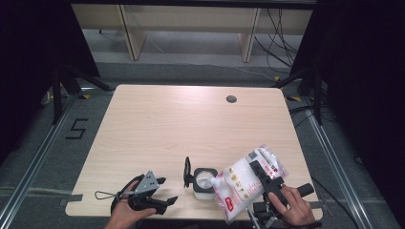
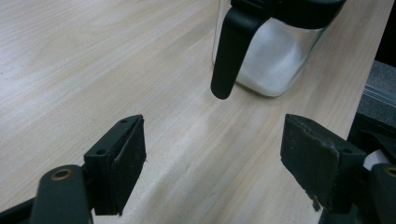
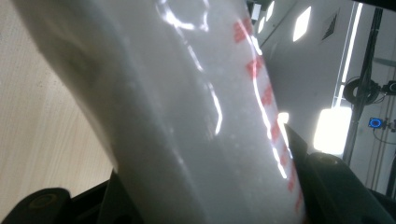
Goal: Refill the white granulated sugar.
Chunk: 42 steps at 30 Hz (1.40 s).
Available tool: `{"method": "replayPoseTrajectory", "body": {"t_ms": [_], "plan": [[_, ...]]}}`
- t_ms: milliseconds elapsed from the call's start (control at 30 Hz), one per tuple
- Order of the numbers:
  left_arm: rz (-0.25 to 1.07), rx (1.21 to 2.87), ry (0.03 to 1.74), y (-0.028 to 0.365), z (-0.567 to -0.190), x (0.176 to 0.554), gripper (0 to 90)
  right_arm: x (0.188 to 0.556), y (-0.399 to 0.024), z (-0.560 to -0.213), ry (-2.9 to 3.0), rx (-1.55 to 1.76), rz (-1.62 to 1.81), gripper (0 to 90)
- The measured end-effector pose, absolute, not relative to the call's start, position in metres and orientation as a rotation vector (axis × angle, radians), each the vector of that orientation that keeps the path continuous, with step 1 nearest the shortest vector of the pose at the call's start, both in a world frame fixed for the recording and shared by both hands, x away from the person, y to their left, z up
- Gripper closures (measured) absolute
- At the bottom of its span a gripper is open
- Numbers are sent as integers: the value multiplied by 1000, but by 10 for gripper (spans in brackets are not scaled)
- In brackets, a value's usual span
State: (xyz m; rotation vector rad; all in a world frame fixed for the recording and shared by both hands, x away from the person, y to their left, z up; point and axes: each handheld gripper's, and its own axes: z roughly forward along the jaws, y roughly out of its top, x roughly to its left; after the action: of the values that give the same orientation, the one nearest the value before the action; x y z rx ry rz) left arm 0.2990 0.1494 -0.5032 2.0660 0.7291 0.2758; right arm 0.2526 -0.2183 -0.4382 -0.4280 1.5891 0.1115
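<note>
Tilting bag (image 1: 244,185) in right tongs (image 1: 261,177) over jar (image 1: 204,180)

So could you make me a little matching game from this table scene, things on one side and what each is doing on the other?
Things:
1. left claw
2. right claw
3. bag
4. jar

States:
A. tilted, its corner over the jar's mouth
B. open, nothing between its jaws
C. upright, lid flipped open, white grains inside
D. clamped on the bag

Pairs: 1-B, 2-D, 3-A, 4-C
</note>
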Motion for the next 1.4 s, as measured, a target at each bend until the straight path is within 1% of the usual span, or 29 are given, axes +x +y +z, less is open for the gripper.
{"method": "replayPoseTrajectory", "body": {"t_ms": [100,133,267,433,467,500,667,700,733,767,967,1033,1100,1233,1267,1367,1400], "plan": [[295,2081,699,151,-503,301,218,253,-219,-437,1594,-419,123,538],[273,2064,731,149,-504,299,218,253,-219,-437,1593,-417,116,538],[288,2072,708,150,-503,301,218,253,-220,-438,1604,-418,124,538],[278,2070,728,150,-503,300,217,254,-220,-438,1602,-412,131,539],[294,2078,700,150,-503,301,218,254,-220,-438,1603,-412,130,539],[275,2065,734,149,-504,299,218,254,-220,-438,1601,-413,130,539],[290,2076,714,150,-503,301,218,254,-220,-437,1589,-431,125,539],[272,2062,732,149,-504,299,218,254,-220,-437,1590,-431,123,539],[283,2080,706,150,-503,300,218,254,-220,-437,1592,-432,124,539],[277,2070,731,150,-503,299,217,254,-220,-437,1591,-432,128,539],[277,2069,733,150,-503,300,217,254,-220,-437,1592,-431,127,539],[290,2080,704,151,-503,301,218,254,-220,-437,1591,-432,128,539],[271,2068,729,149,-504,299,218,254,-220,-436,1588,-430,129,539],[289,2073,704,150,-503,301,218,253,-220,-437,1605,-405,132,539],[285,2091,721,151,-503,300,218,254,-220,-436,1595,-423,134,539],[279,2071,729,150,-503,300,218,254,-220,-436,1591,-428,131,539],[290,2080,707,151,-502,301,217,254,-220,-437,1604,-410,130,540]]}}
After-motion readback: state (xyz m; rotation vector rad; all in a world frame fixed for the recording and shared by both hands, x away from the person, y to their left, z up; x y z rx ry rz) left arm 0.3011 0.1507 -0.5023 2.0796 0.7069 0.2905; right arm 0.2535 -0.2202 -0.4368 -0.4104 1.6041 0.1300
